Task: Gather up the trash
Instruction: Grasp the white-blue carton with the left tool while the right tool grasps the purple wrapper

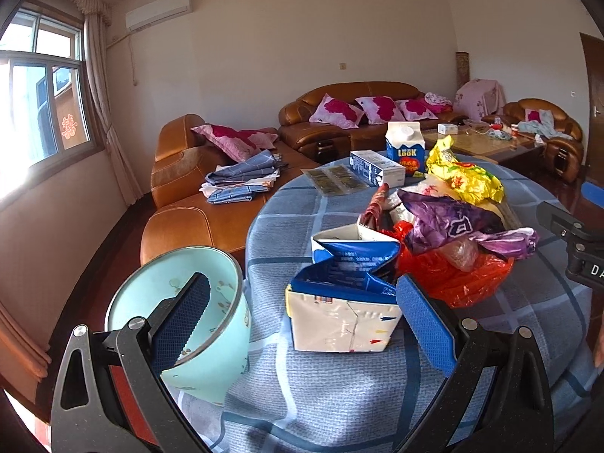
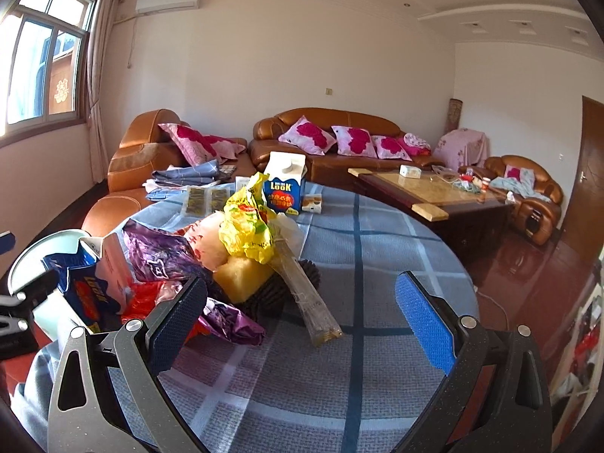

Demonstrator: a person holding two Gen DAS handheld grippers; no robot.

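Left gripper (image 1: 302,298) jaws wide apart around crushed carton (image 1: 345,298) near table (image 1: 339,396) left edge; right gripper (image 2: 302,317) jaws apart, empty, before trash pile (image 2: 226,249) at table middle; bin (image 1: 196,302) beside left edge

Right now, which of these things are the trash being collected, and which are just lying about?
Part of the job: crushed carton, red bag, purple wrapper, yellow wrapper, light-blue bin.

Just lying about: sofa cushions, folded cloth, coffee table.
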